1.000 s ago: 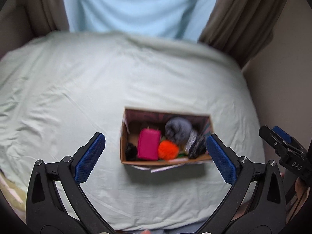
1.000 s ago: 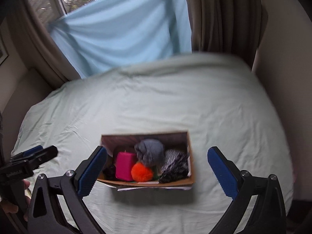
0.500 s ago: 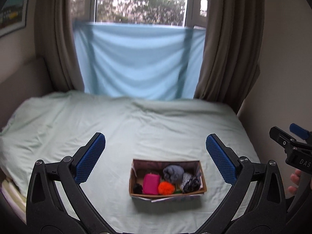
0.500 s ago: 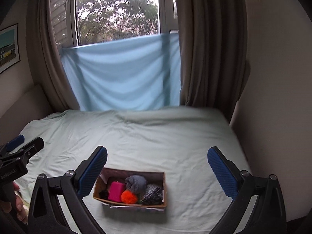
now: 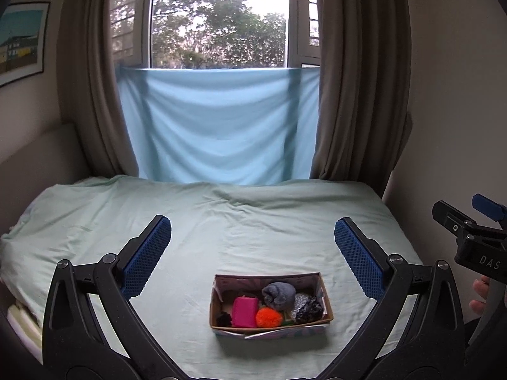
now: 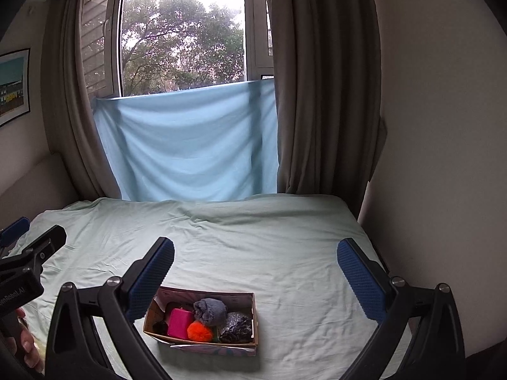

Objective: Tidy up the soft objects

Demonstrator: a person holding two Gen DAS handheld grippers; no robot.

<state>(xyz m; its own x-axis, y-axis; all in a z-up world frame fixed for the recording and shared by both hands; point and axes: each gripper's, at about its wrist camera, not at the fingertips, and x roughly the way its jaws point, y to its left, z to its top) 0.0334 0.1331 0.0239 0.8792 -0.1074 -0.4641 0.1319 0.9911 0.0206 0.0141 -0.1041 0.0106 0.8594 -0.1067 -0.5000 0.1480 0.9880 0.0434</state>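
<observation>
- The bed (image 5: 253,221), covered in a pale green wrinkled sheet, fills the lower half of both wrist views and runs back to the wall under the window (image 5: 218,19).
- A light blue cloth (image 5: 218,126) hangs across the lower part of the window, between two brown curtains (image 5: 358,79); trees show through the glass above it.
- A framed picture (image 5: 20,41) hangs on the wall at the far left.
- The left tool (image 5: 250,253) is held above the near end of the bed with its blue-padded fingers spread wide apart and nothing between them.
- The right tool (image 6: 255,272) is held just the same way, fingers wide apart and empty; its side also shows at the right edge of the left wrist view, with a person's fingertips under it.
- A cardboard box (image 5: 271,326) sits on the sheet near the front edge of the bed, low in the frame between each tool's fingers and well below them.
- Inside the box, a grey rolled cloth (image 5: 279,294) lies toward the back middle.
- A pink block-shaped soft item (image 5: 244,311) lies left of centre.
- A dark speckled bundle (image 5: 308,308) fills the right end.
- An orange pom-pom (image 5: 268,316) lies at the front, touching the pink item and the grey cloth.
- A small black item (image 5: 224,318) sits in the left front corner; what it is cannot be made out.
</observation>
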